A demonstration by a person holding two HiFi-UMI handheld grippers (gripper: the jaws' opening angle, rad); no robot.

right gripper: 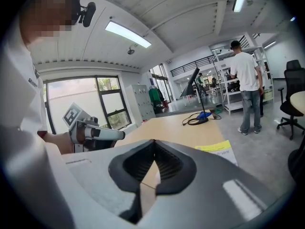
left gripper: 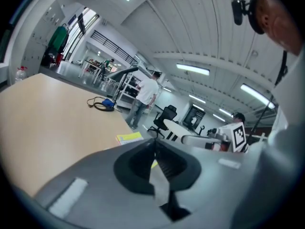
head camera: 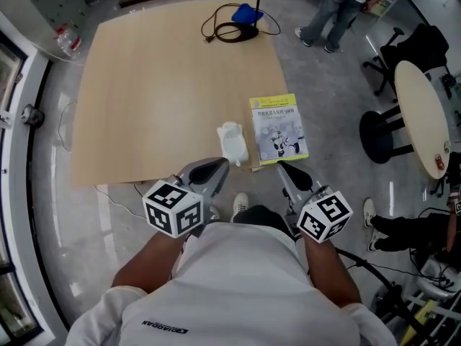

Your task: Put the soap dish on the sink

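The soap dish (head camera: 232,143) is a small white tray lying on the wooden table (head camera: 158,92) near its front edge, just left of a yellow-topped book (head camera: 278,128). My left gripper (head camera: 220,165) hovers at the table's edge, its tip just short of the dish, jaws shut with nothing in them. In the left gripper view (left gripper: 155,140) the jaws meet at the tip and hide the dish. My right gripper (head camera: 282,166) floats off the table's edge below the book. Its jaws (right gripper: 153,142) are also shut and empty. No sink shows in any view.
A coiled black cable with a blue object (head camera: 238,21) lies at the table's far side. A water bottle (head camera: 68,40) stands off its far left corner. A person (head camera: 338,6) stands beyond the table. A round table (head camera: 421,114) and an office chair (head camera: 418,49) are at right.
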